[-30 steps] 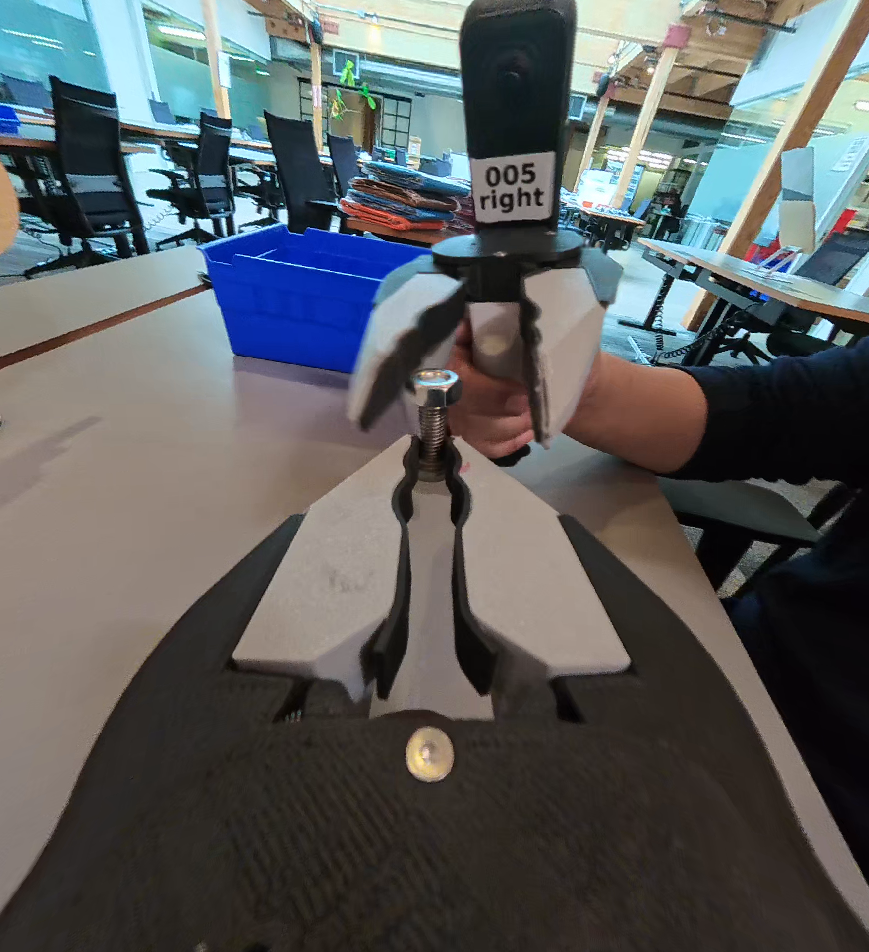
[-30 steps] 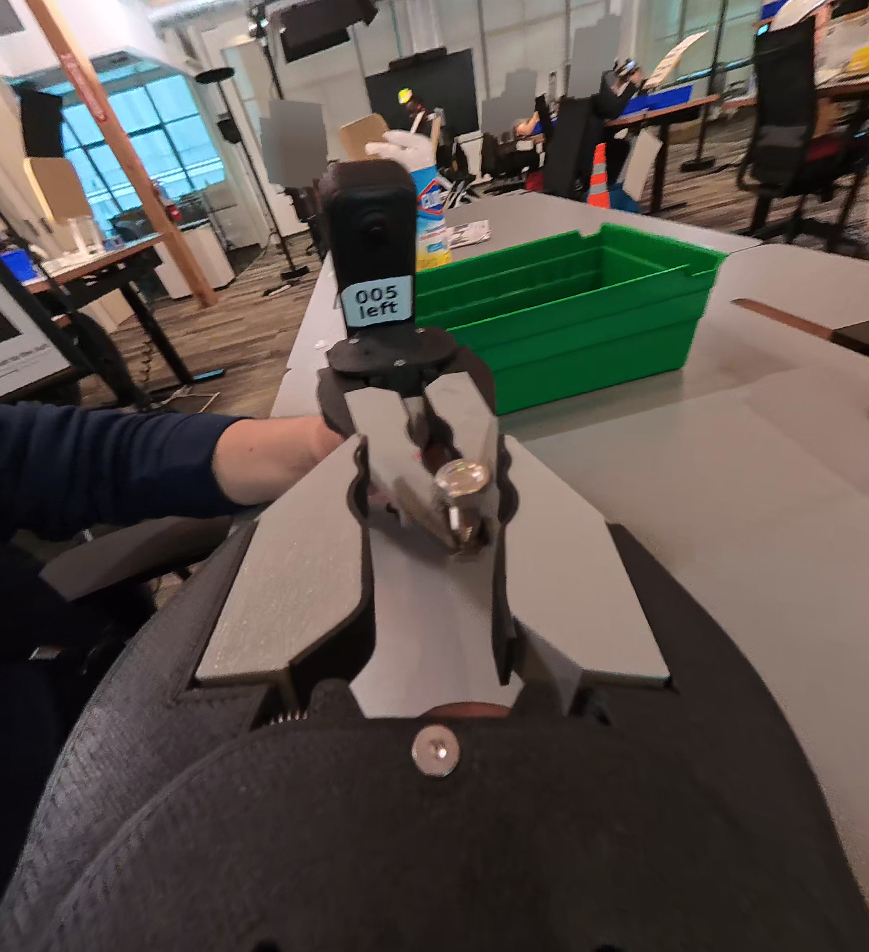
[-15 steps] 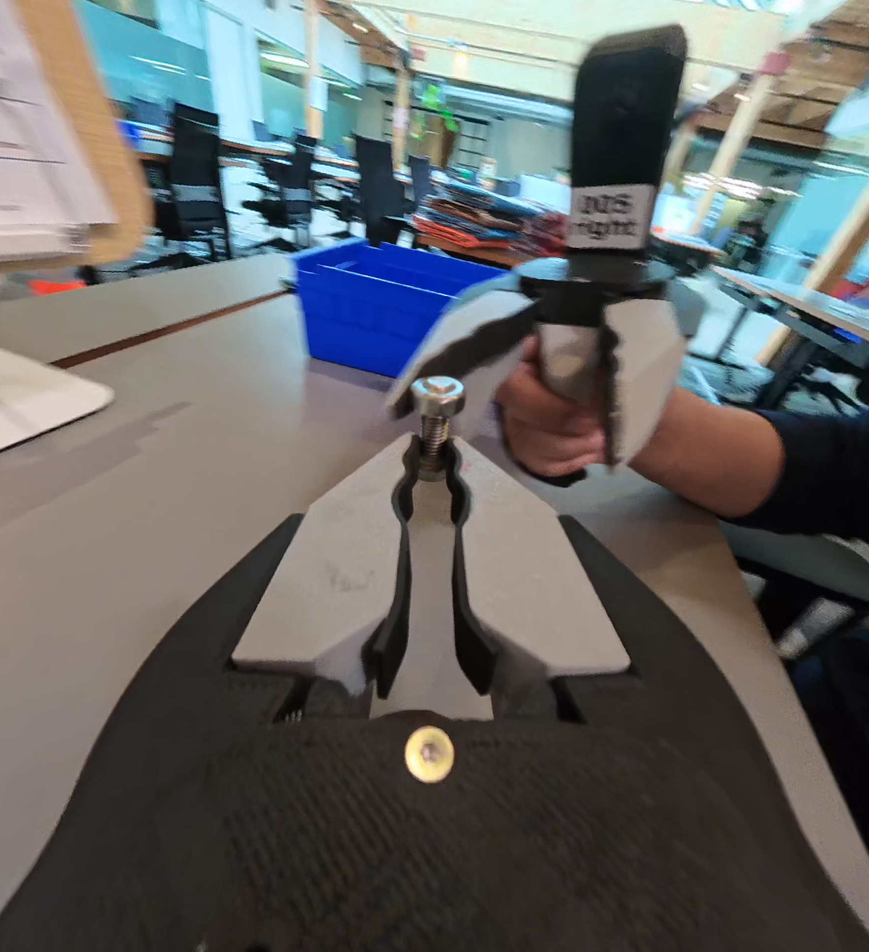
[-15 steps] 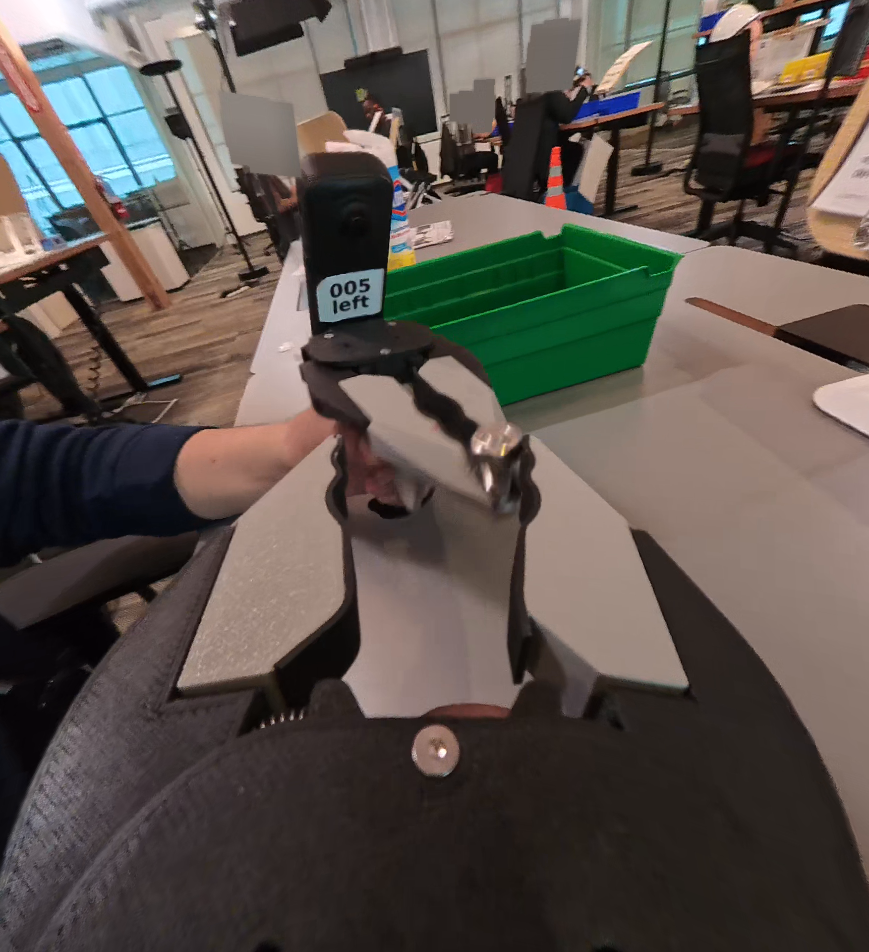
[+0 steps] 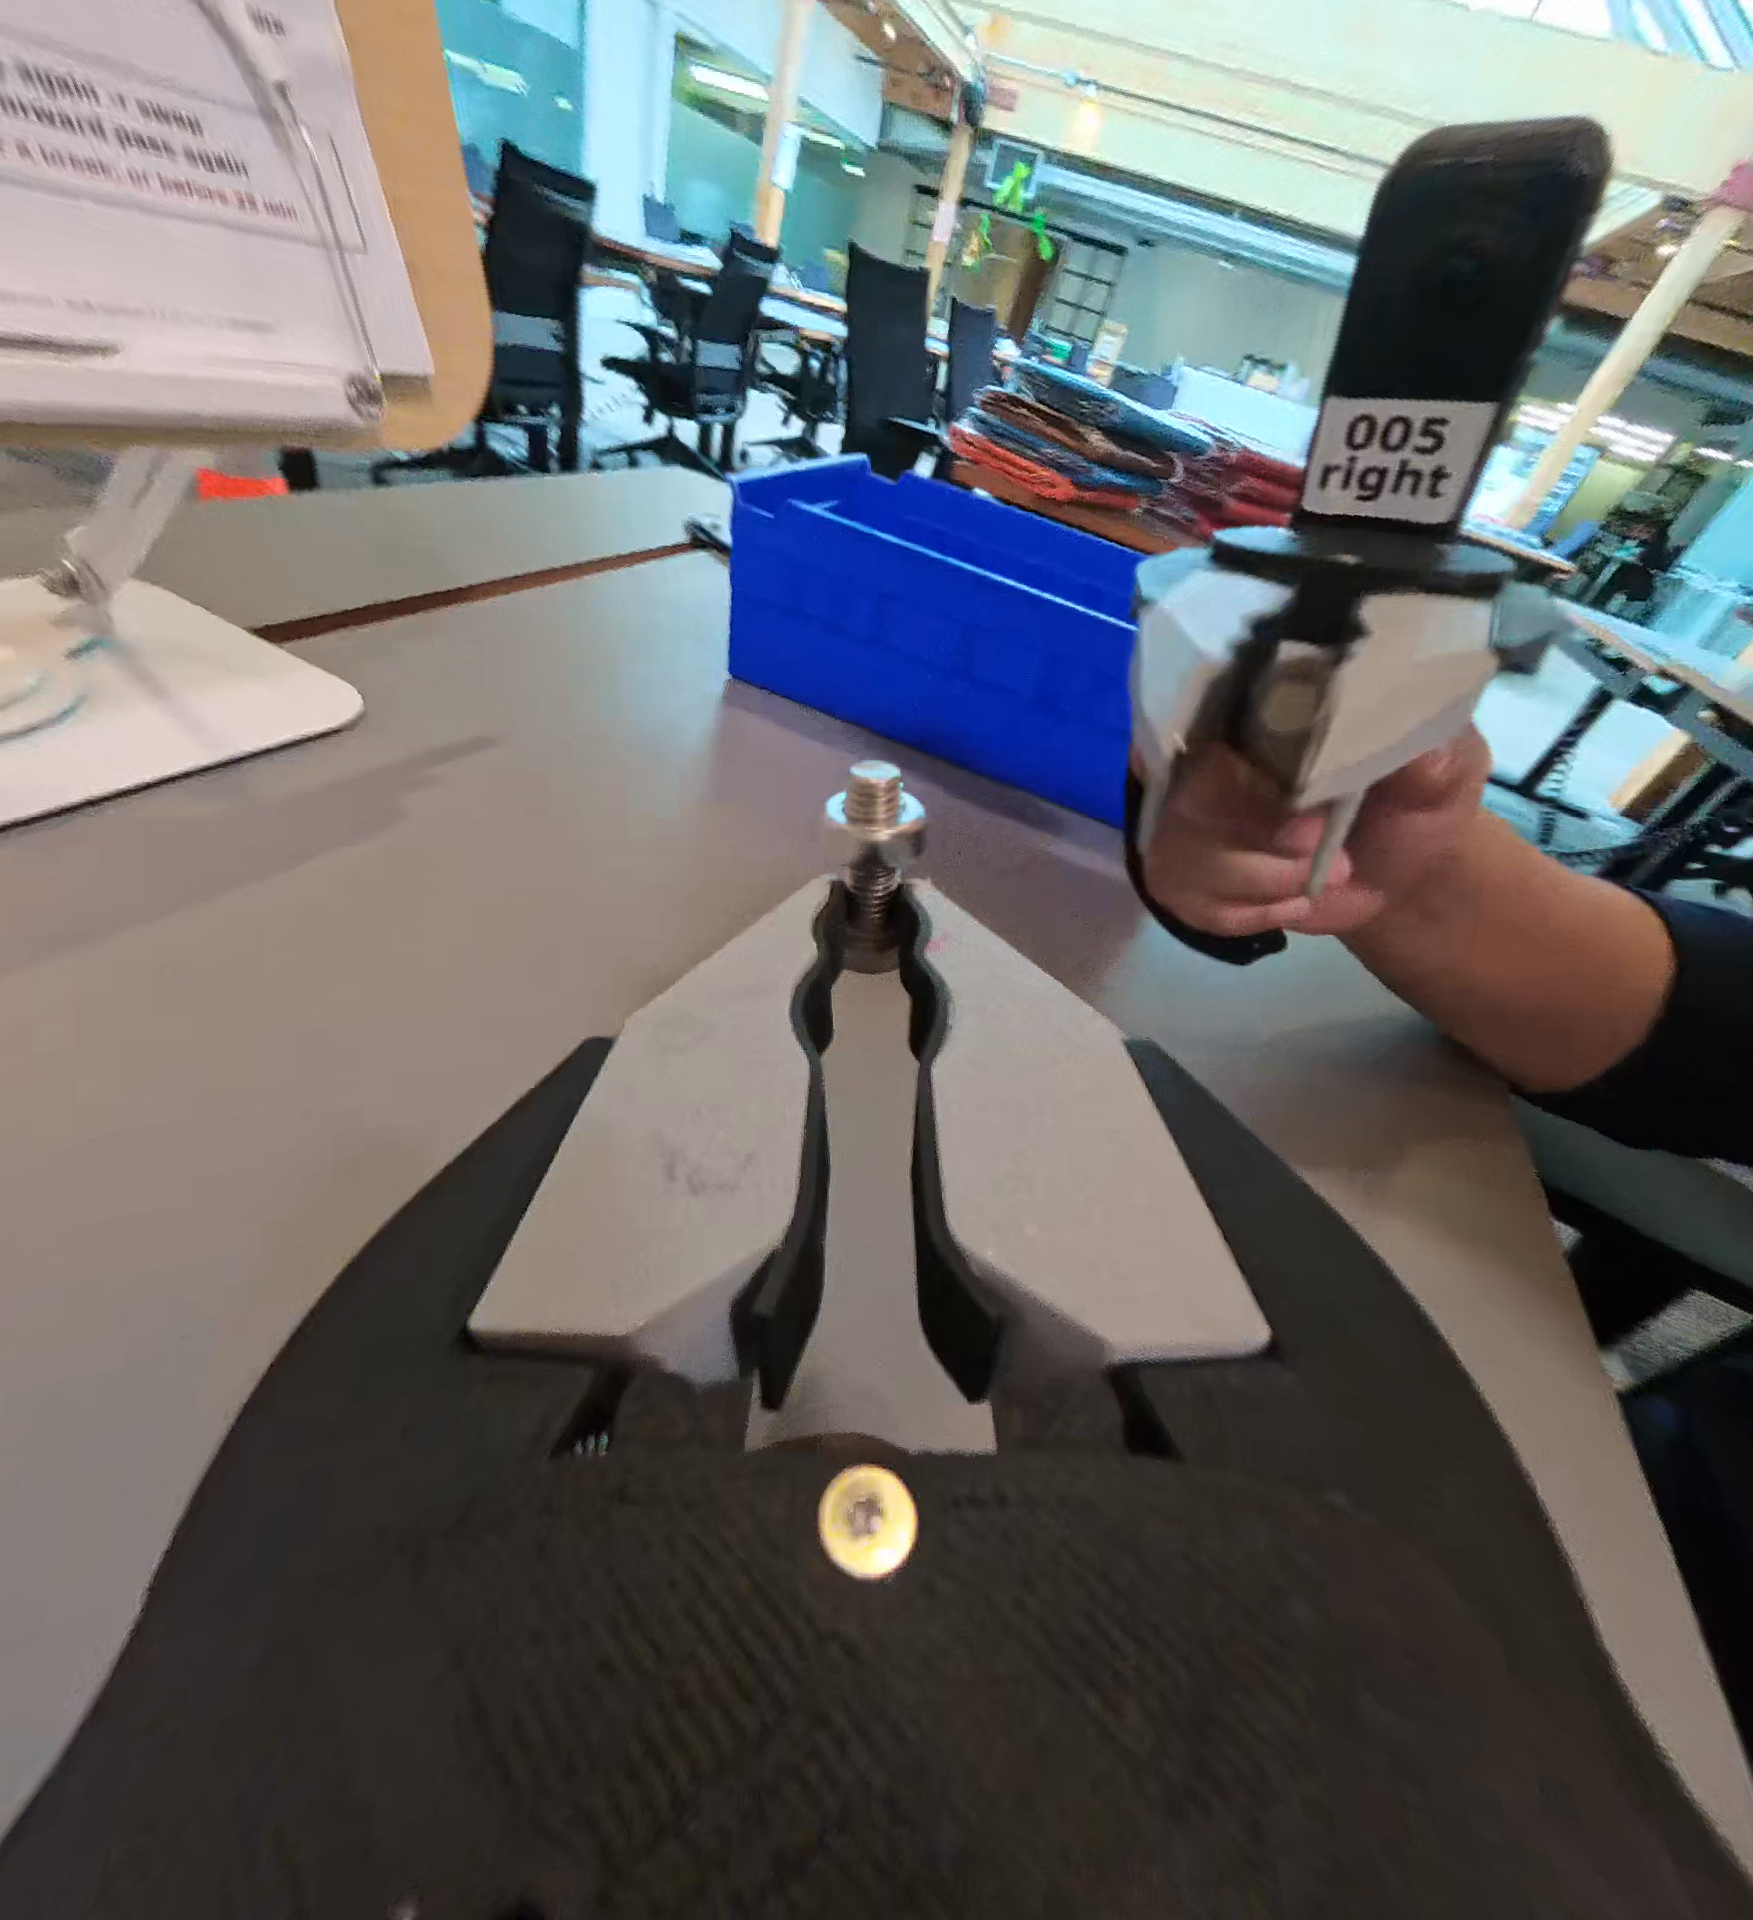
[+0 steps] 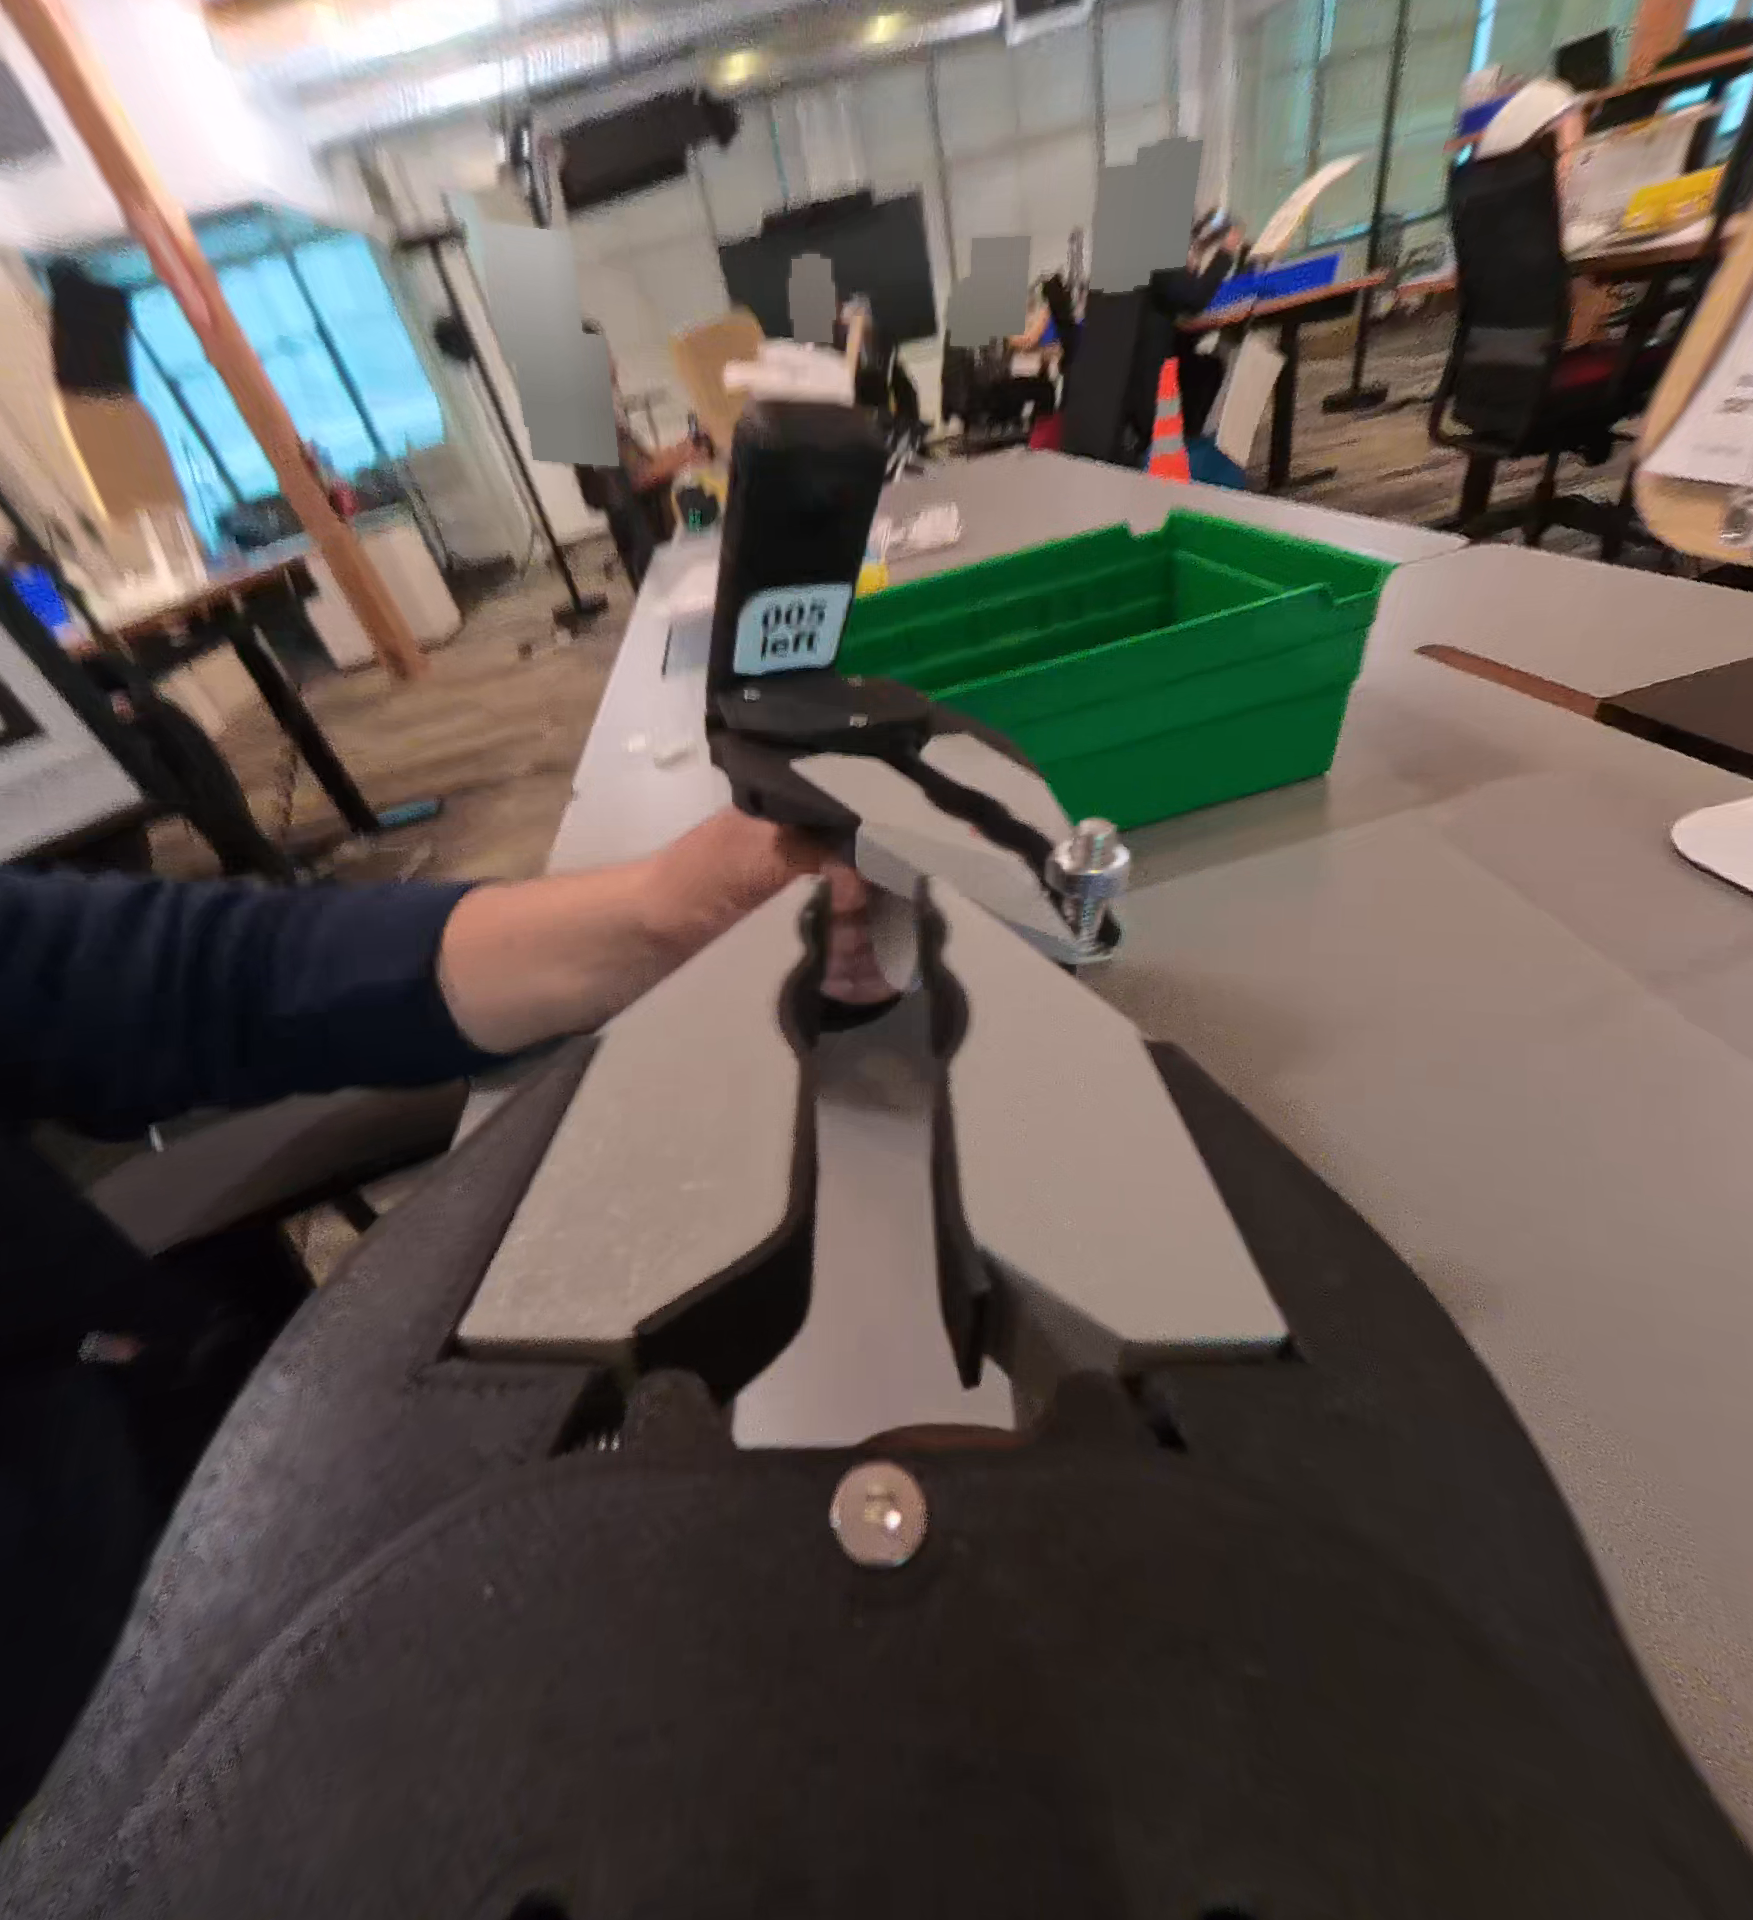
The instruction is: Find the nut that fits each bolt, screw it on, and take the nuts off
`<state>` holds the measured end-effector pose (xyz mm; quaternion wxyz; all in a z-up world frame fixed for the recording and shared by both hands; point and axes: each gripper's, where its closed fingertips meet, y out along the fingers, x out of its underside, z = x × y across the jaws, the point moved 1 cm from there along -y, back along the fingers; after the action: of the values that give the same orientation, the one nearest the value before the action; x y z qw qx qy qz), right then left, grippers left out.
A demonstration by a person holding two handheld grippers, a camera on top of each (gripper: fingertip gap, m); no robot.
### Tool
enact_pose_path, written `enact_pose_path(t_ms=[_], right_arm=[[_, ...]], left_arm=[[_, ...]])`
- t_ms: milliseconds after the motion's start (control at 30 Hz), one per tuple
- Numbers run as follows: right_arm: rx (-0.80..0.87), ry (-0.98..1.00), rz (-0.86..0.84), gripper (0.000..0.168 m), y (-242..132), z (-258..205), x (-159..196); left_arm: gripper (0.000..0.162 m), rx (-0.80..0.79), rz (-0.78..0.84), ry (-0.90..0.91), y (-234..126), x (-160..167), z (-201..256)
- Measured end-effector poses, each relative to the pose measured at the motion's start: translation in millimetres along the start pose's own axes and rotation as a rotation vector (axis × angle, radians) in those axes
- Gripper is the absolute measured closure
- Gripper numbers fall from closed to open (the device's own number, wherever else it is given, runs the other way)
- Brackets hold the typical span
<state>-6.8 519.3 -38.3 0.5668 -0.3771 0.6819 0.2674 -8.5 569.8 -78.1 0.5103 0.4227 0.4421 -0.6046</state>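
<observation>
My left gripper (image 5: pixel 867 928) is shut on the lower shank of a steel bolt (image 5: pixel 870 888) and holds it upright just above the grey table (image 5: pixel 436 935). A hex nut (image 5: pixel 874 823) sits near the top of the thread, with the thread tip showing above it. The right wrist view shows the same bolt (image 6: pixel 1088 906) and nut (image 6: pixel 1088 860) in the left gripper (image 6: pixel 1071 920). My right gripper (image 6: pixel 874 930) is empty, its jaws a narrow gap apart. It is held to the right of the bolt, clear of it (image 5: pixel 1267 727).
A blue bin (image 5: pixel 913 623) stands behind the bolt. A green bin (image 6: pixel 1111 675) stands at the far left end of the table. A document stand with a white base (image 5: pixel 124 675) is at the back. The table edge runs past the person's forearm (image 5: pixel 1537 966).
My right gripper let go of the nut, drew away to the right and narrowed its jaws. The thread tip now shows above the nut. The left gripper swung left with the bolt.
</observation>
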Motion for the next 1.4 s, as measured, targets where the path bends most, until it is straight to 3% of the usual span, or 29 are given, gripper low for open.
enact_pose_path(t_ms=[67, 167, 233, 267, 300, 400, 500, 600, 733, 833, 933, 1033, 1167, 1300, 1400], right_arm=[[0.062, 0.046, 0.003, 0.131, -1.4, 14.3, -1.4], [0.156, 0.057, -0.076, 0.124, 7.2, 32.3, 13.8], [0.127, 0.06, -0.084, 0.128, 13.1, 28.0, 18.3], [0.116, 0.078, -0.067, 0.149, 13.0, 26.5, 17.0], [0.119, 0.088, -0.059, 0.153, 11.5, 28.0, 17.5], [0.164, 0.141, -0.053, 0.153, 5.3, 34.7, 24.6], [0.345, 0.084, -0.046, 0.153, -18.3, 48.7, 21.7], [0.547, -0.063, 0.0, 0.153, -73.4, 43.5, -10.7], [0.971, -0.159, -0.113, 0.153, -213.3, 65.9, -47.5], [1.196, 0.008, -0.367, 0.153, -314.3, 109.8, -11.3], [1.171, 0.214, -0.6, 0.152, -346.5, 141.8, 50.6], [1.111, 0.311, -0.657, 0.136, -338.0, 152.9, 75.5], [1.169, 0.108, -0.603, 0.141, -317.0, 148.6, 27.6], [0.935, -0.097, -0.42, 0.141, -220.6, 98.3, -29.9], [0.72, -0.175, -0.374, 0.138, -138.6, 62.7, -30.6]], left_arm=[[0.155, 0.034, 0.012, -0.001, -1.5, -0.4, 3.8], [0.155, 0.061, -0.005, 0.059, 7.1, -0.2, 20.9], [0.155, 0.068, -0.027, 0.1, 12.9, 2.9, 29.7], [0.155, 0.072, -0.042, 0.122, 14.7, 5.9, 32.0], [0.155, 0.076, -0.042, 0.134, 15.6, 6.5, 34.2], [0.152, 0.046, -0.083, 0.18, 19.2, 13.0, 33.0], [0.137, 0.06, -0.093, 0.205, 22.5, 16.0, 39.2], [0.132, 0.068, -0.112, 0.196, 23.8, 19.3, 40.8], [0.132, 0.04, -0.184, 0.193, 27.9, 31.7, 35.3], [0.132, 0.065, -0.221, 0.175, 34.5, 40.9, 40.1], [0.132, 0.077, -0.246, 0.194, 38.7, 46.9, 44.5], [0.132, 0.06, -0.272, 0.222, 39.0, 52.7, 41.5], [0.132, 0.054, -0.263, 0.188, 36.9, 51.5, 36.3], [0.132, 0.044, -0.265, 0.176, 35.5, 50.9, 33.3], [0.132, 0.048, -0.271, 0.175, 35.8, 51.9, 34.5]])
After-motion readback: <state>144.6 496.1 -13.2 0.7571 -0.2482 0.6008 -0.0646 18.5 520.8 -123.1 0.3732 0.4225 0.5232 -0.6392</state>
